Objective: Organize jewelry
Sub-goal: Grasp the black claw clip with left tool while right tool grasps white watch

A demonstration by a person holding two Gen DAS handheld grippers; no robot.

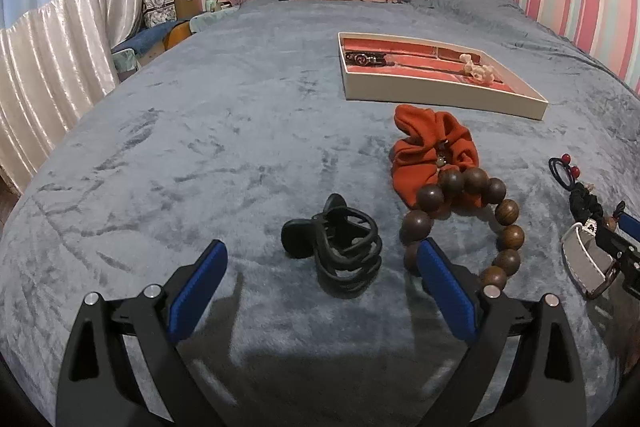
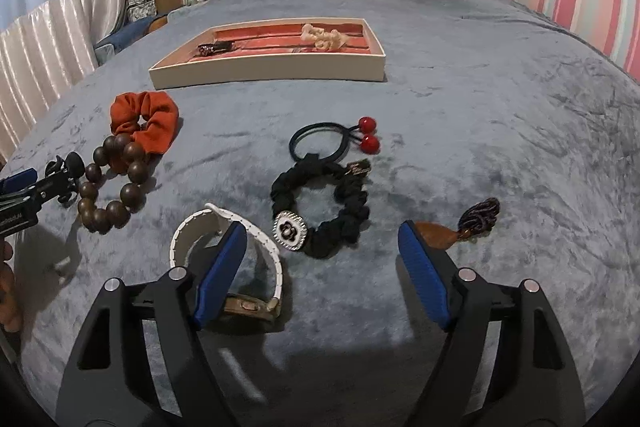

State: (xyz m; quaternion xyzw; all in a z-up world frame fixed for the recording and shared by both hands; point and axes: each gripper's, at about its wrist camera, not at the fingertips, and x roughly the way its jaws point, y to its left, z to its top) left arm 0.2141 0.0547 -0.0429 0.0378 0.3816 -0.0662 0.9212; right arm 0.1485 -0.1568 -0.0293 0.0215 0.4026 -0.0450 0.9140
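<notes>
Left gripper point(image 1: 320, 271): jaws spread wide, empty, above the grey bedspread point(image 1: 200, 147).
Black claw clip point(image 1: 332, 247): lies just ahead, between the blue pads; glossy, curved prongs.
Right gripper point(image 2: 322, 255): jaws apart, gripping nothing.
Black scrunchie point(image 2: 320, 211): just ahead between the fingers; ruffled, with a black-and-white flower charm.
Tray point(image 2: 272, 69): farther up the bed, cream-walled, red-lined.

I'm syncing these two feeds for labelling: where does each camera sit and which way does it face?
Left wrist: on the left gripper, angled down across the bed at the black claw clip; its open blue fingers show.
Right wrist: on the right gripper, angled down at the black scrunchie; its open fingers and the left gripper's tip show.
Shared: wooden bead bracelet, orange scrunchie, jewelry tray.
</notes>
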